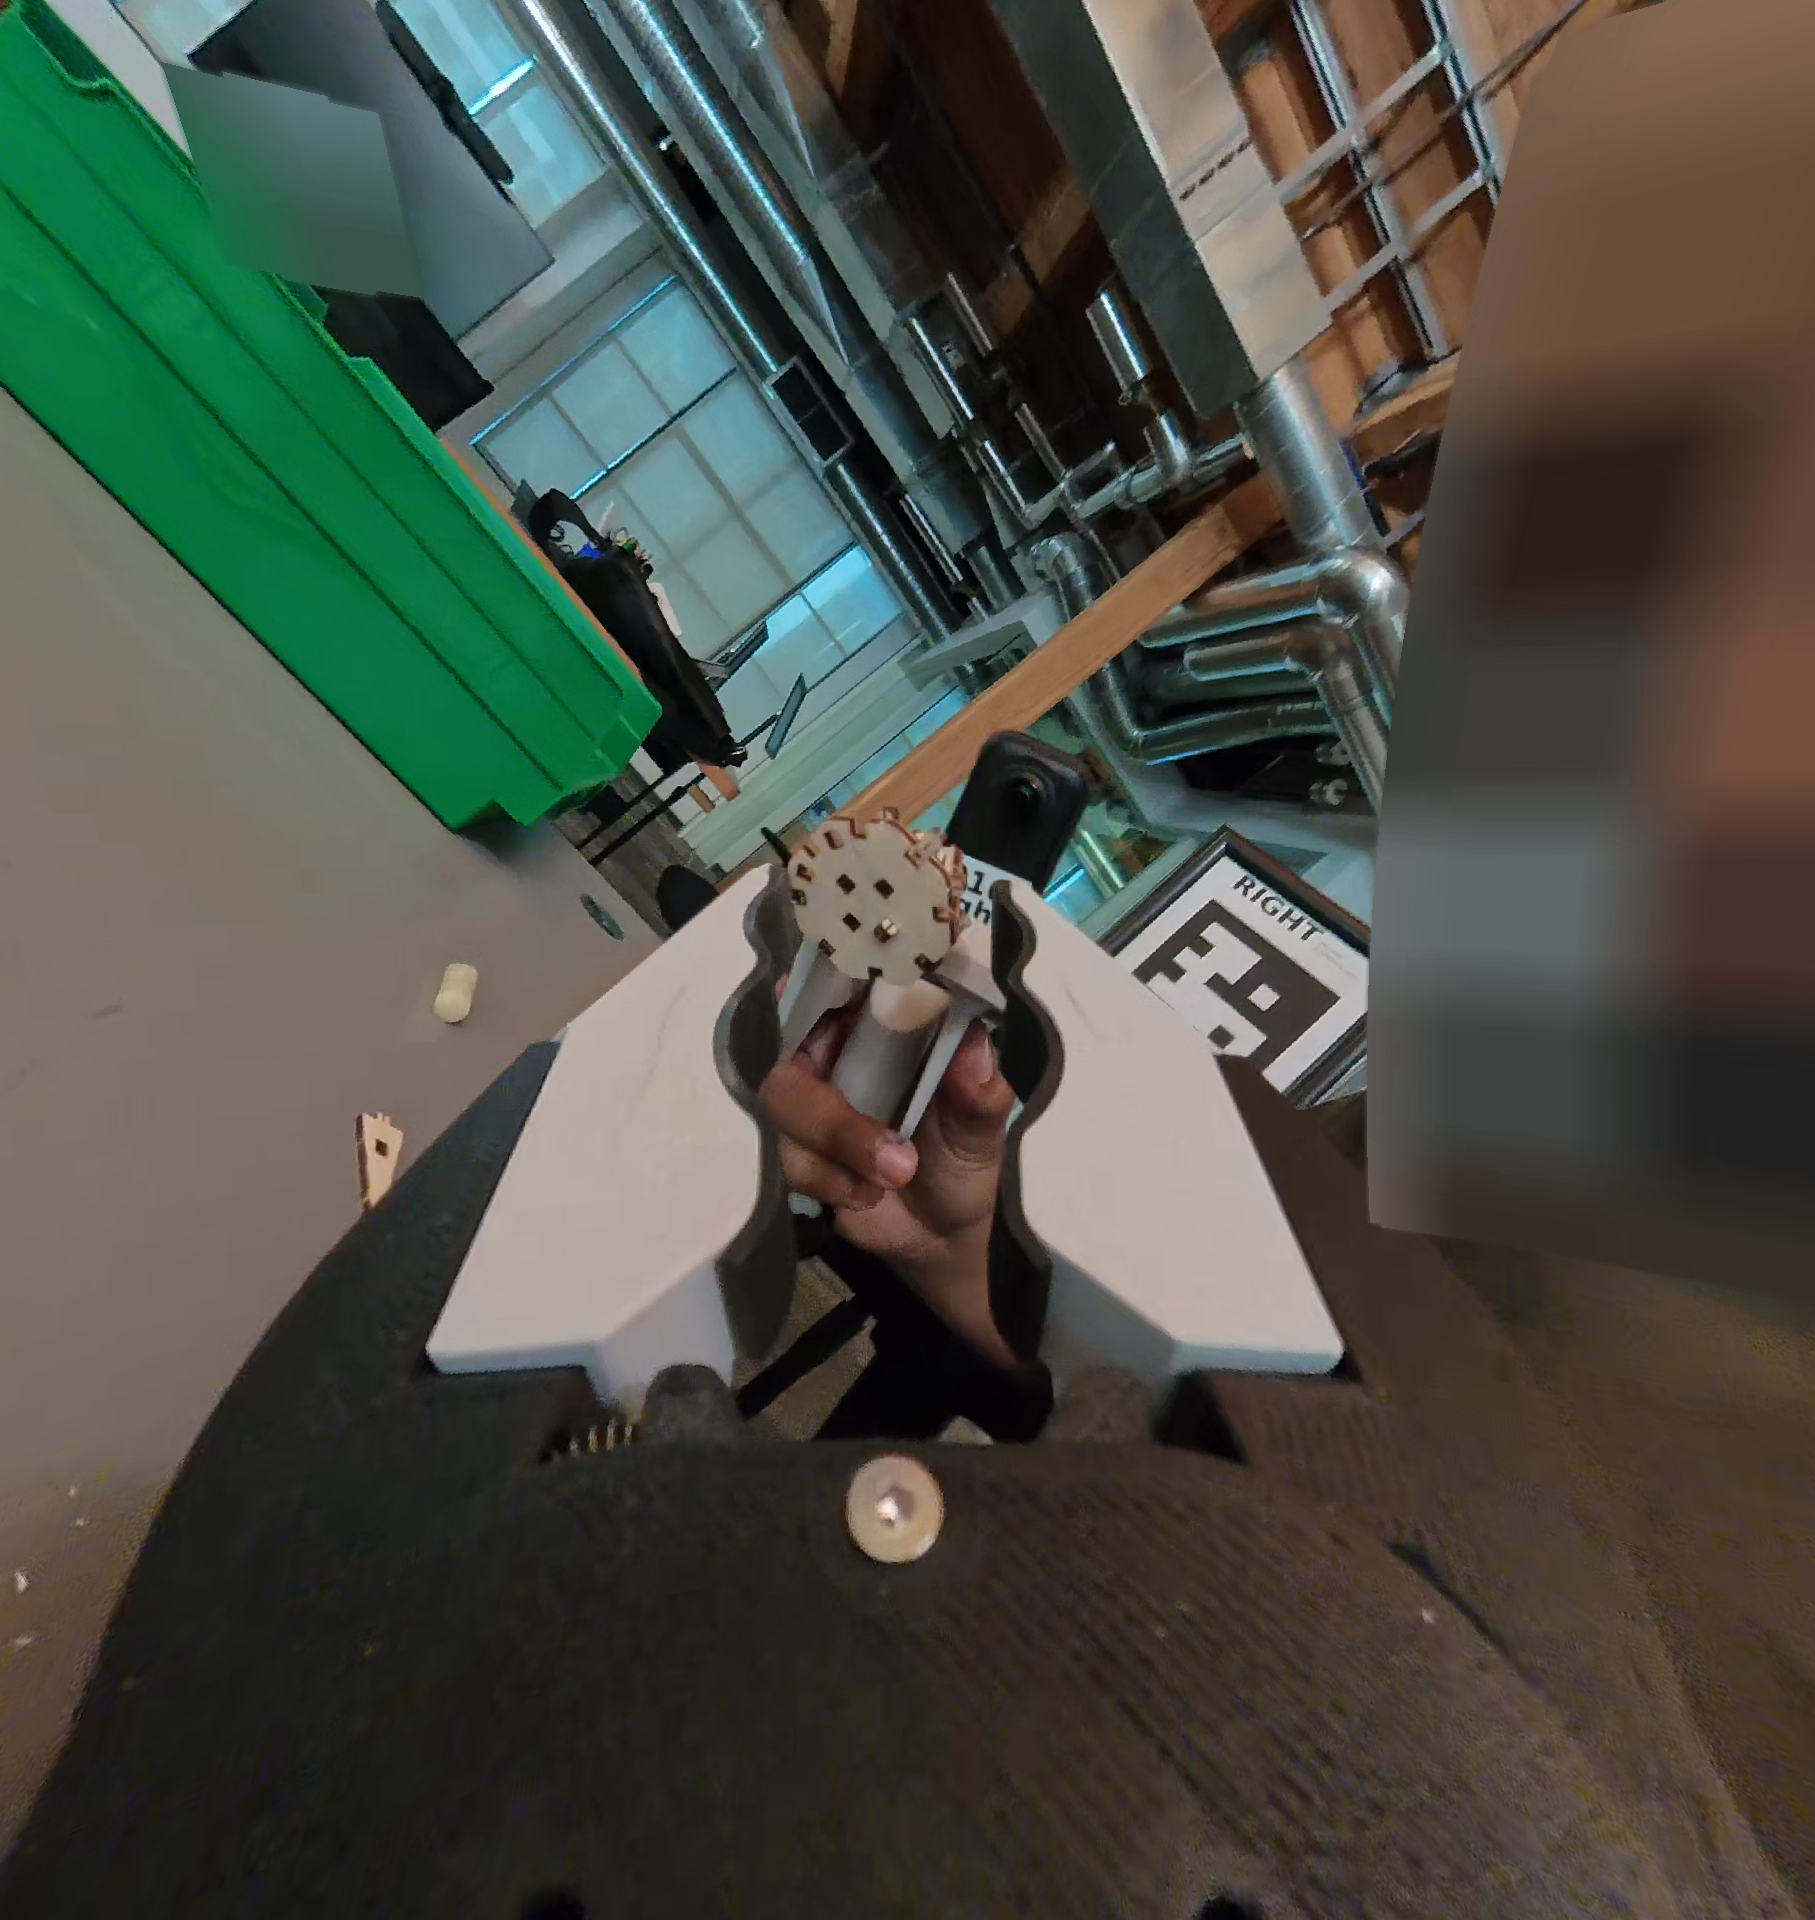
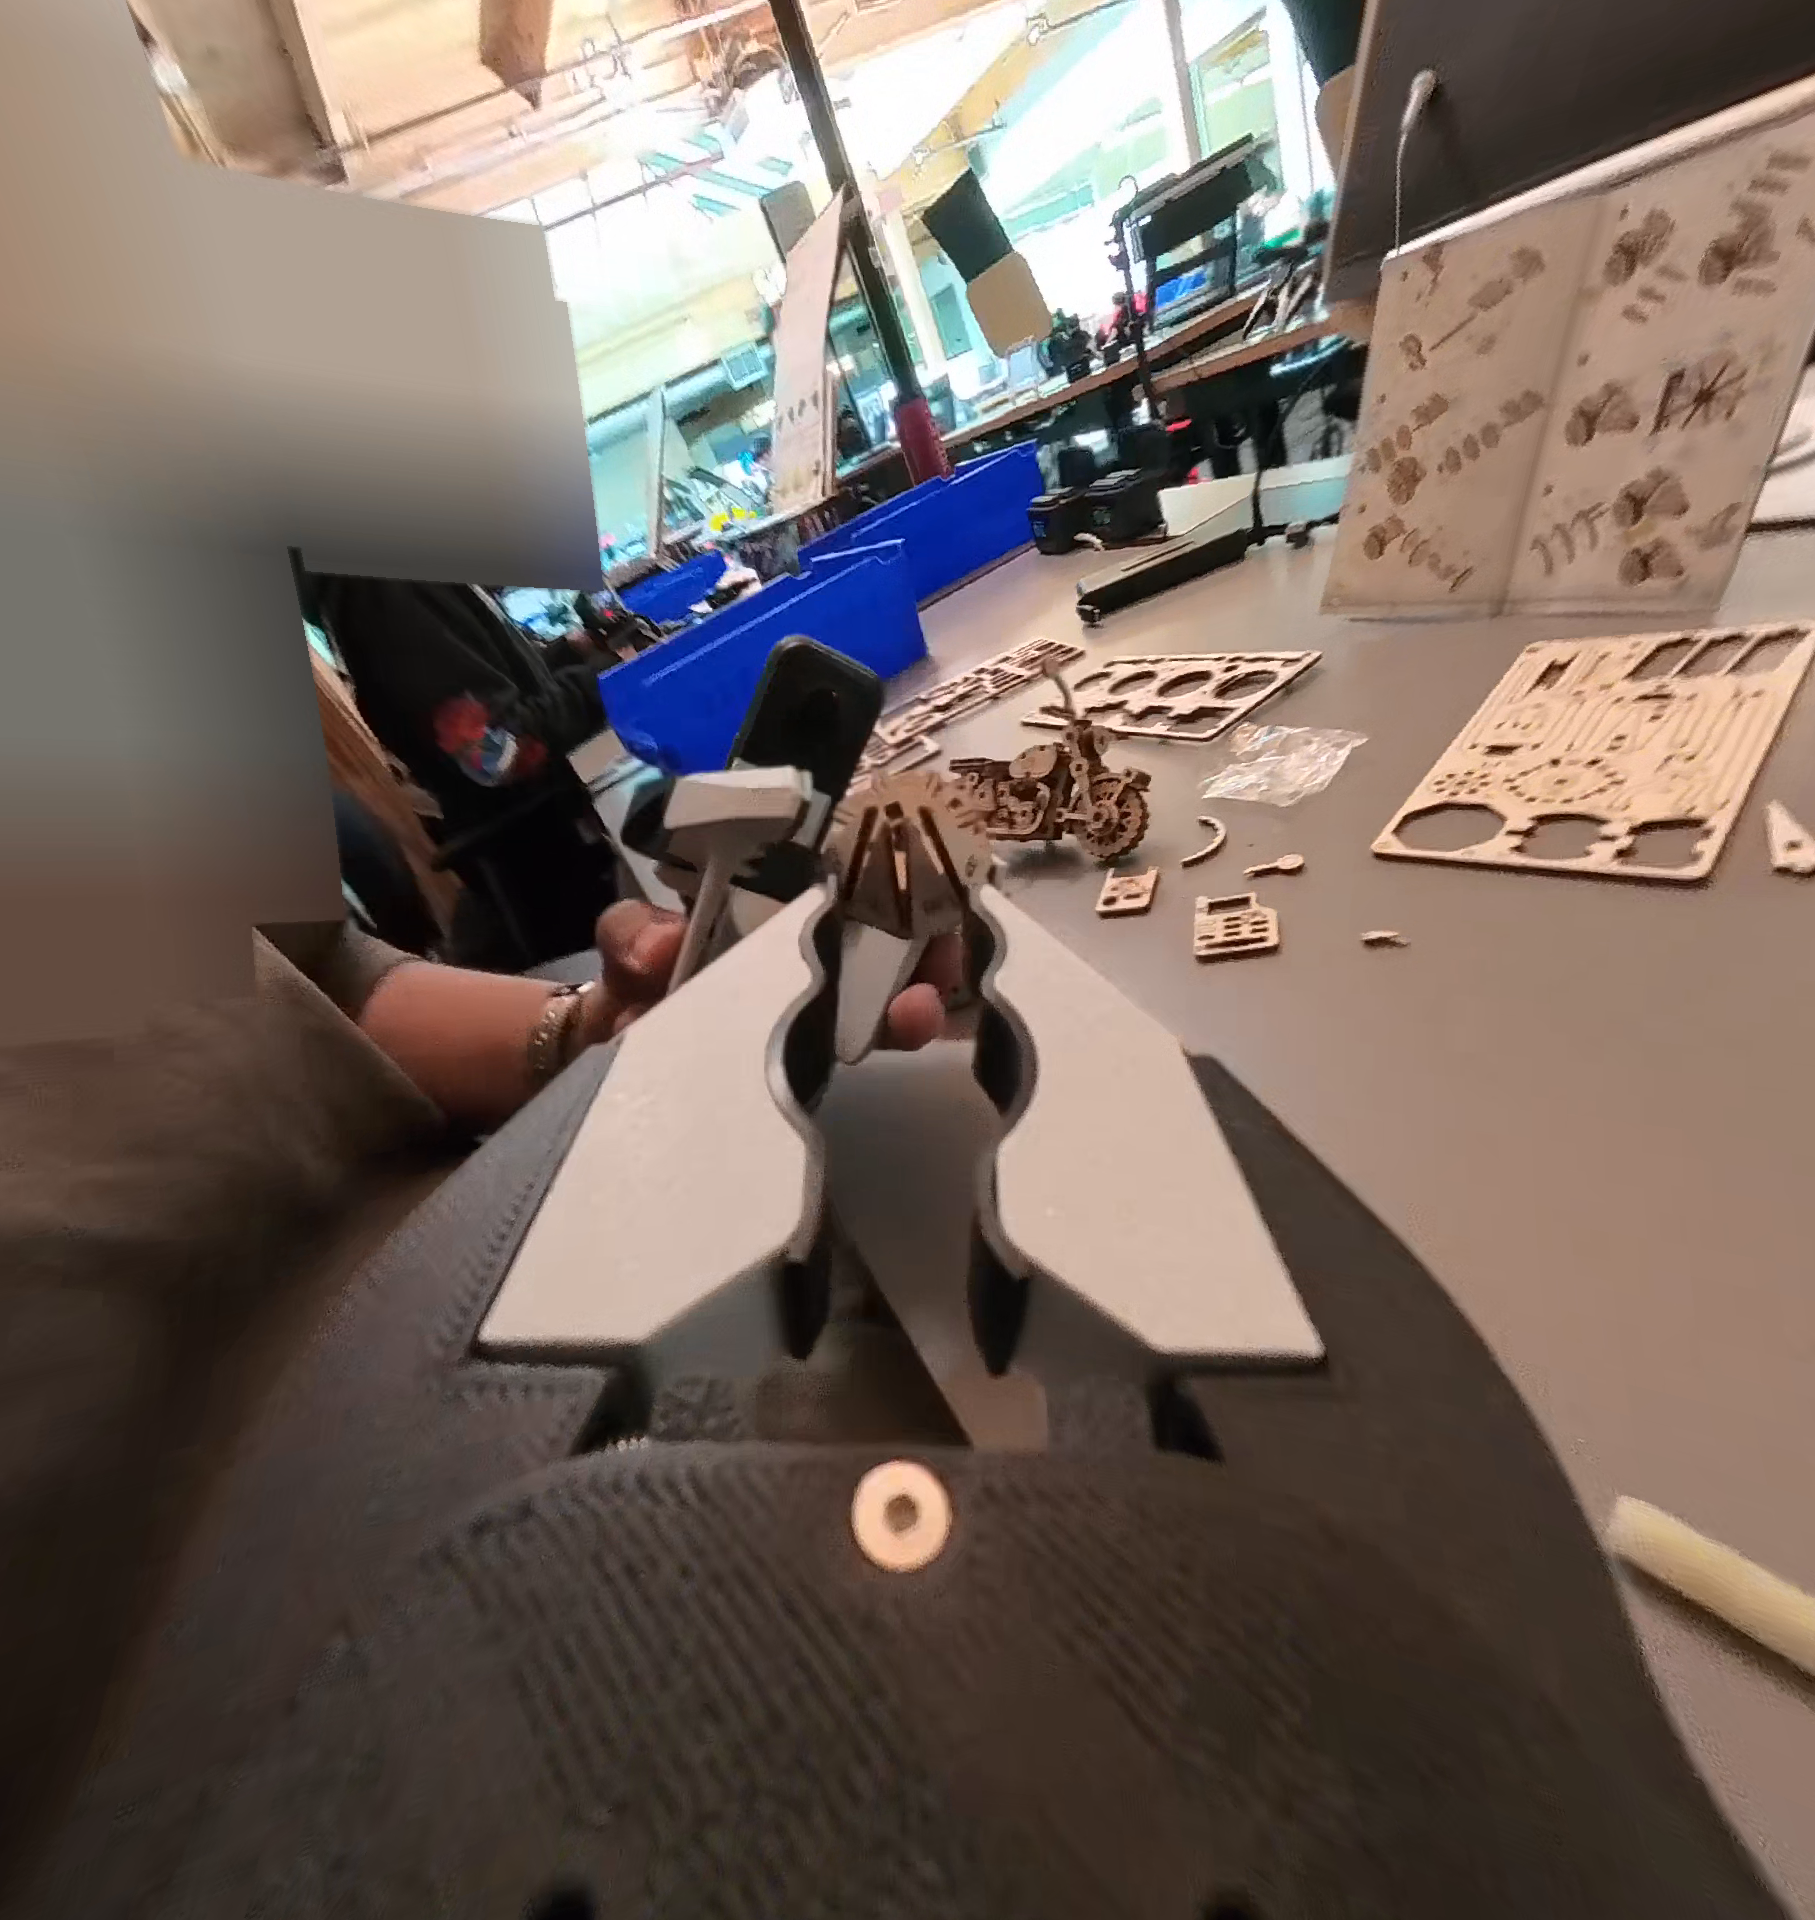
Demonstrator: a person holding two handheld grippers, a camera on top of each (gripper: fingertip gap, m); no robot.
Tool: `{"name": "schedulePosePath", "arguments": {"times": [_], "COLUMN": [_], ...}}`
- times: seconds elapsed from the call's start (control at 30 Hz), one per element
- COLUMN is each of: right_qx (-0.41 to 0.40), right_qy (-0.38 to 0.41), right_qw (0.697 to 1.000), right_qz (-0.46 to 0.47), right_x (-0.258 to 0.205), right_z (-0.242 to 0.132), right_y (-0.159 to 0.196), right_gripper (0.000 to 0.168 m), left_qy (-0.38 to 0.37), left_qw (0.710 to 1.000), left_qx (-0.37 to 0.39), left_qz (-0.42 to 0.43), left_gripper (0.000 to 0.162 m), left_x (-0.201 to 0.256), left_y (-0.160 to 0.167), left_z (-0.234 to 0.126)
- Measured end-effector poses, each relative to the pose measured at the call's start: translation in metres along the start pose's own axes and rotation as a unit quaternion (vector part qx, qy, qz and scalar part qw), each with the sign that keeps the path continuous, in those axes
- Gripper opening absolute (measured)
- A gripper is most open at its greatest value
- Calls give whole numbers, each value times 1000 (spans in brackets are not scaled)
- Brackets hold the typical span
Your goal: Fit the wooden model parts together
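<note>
In the left wrist view a round wooden wheel disc (image 1: 872, 899), notched at the rim and pierced with square holes, sits between the tips of my left gripper (image 1: 887, 914), which closes on its rim. The right gripper (image 1: 882, 1039) faces it from behind, held by a hand (image 1: 882, 1143). In the right wrist view the same wheel (image 2: 908, 842) shows its ribbed back between the tips of my right gripper (image 2: 903, 894), which closes on it. The left gripper (image 2: 747, 831) shows beyond, at the left. Both are held above the grey table (image 2: 1402, 1091).
A finished wooden motorcycle (image 2: 1069, 800), punched wooden sheets (image 2: 1599, 748), small loose parts (image 2: 1235, 925), plastic wrap (image 2: 1287, 758) and an instruction sheet (image 2: 1568, 416) are on the table's right. Blue bins (image 2: 778, 644) stand behind. A white peg (image 2: 1724, 1600) lies near. A green bin (image 1: 259, 416) stands at the left. The tips of both grippers are at nearly the same place.
</note>
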State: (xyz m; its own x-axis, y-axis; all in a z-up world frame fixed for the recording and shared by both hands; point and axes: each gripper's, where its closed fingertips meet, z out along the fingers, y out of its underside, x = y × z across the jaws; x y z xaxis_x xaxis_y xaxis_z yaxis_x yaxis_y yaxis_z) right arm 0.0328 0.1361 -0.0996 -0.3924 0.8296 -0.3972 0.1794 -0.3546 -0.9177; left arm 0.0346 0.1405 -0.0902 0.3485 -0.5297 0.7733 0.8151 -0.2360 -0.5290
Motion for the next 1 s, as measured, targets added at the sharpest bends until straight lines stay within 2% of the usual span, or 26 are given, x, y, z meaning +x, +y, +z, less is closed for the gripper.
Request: {"name": "schedulePosePath", "arguments": {"times": [0.23, 0.77, 1.0], "right_qx": [28, 31, 30], "right_qy": [-37, -69, -83], "right_qw": [989, 974, 967], "right_qz": [140, 211, 238], "right_x": [13, 11, 11], "right_z": [-6, -3, -3], "right_y": [-1, 1, 3], "right_gripper": [19, 19, 14], "left_qy": [-14, -68, -76], "left_qw": [999, 981, 979], "left_qx": [-12, -34, -32], "left_qz": [42, 177, 189], "left_gripper": [36, 33, 32], "left_x": [-3, -12, -14], "left_y": [-1, 4, 3], "left_z": [-1, -1, -2]}}
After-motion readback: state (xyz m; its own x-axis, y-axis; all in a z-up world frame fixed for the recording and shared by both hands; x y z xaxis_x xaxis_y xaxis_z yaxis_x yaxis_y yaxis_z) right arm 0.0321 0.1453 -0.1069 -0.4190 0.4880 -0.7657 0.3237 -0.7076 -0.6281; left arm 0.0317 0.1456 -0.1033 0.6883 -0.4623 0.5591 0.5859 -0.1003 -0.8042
